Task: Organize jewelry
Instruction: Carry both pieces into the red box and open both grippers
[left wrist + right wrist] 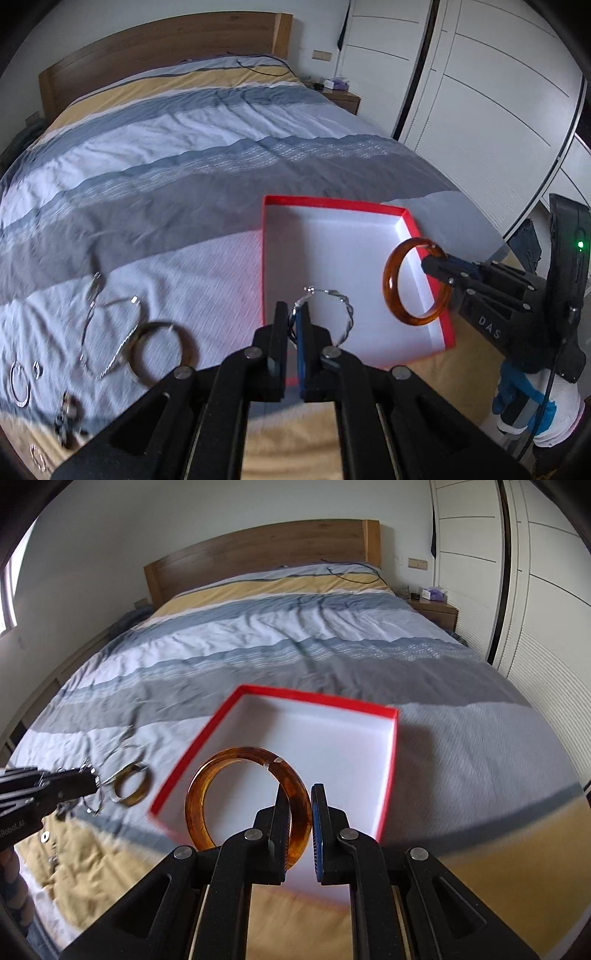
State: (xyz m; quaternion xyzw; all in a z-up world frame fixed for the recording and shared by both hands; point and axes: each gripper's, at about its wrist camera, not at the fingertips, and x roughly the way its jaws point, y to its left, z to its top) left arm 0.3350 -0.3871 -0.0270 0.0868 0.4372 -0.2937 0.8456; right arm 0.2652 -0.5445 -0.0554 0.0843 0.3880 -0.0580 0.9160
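A red box with a white inside (347, 221) (391, 738) lies open on the bed. My left gripper (295, 314) is shut on a twisted silver bangle (345, 317), held over the box's near left corner. My right gripper (303, 794) is shut on an amber bangle (236, 760) and holds it upright over the box's near edge; the amber bangle also shows in the left wrist view (391, 280), above the box's right wall. In the right wrist view my left gripper (86, 775) sits left of the box.
Left of the box on the bedspread lie a dark bangle (159, 350) (133, 784), a thin silver chain (99, 332), a silver hoop (20, 384) and several small pieces. A wooden headboard (258, 546) is far back. White wardrobe doors (535, 590) stand at the right.
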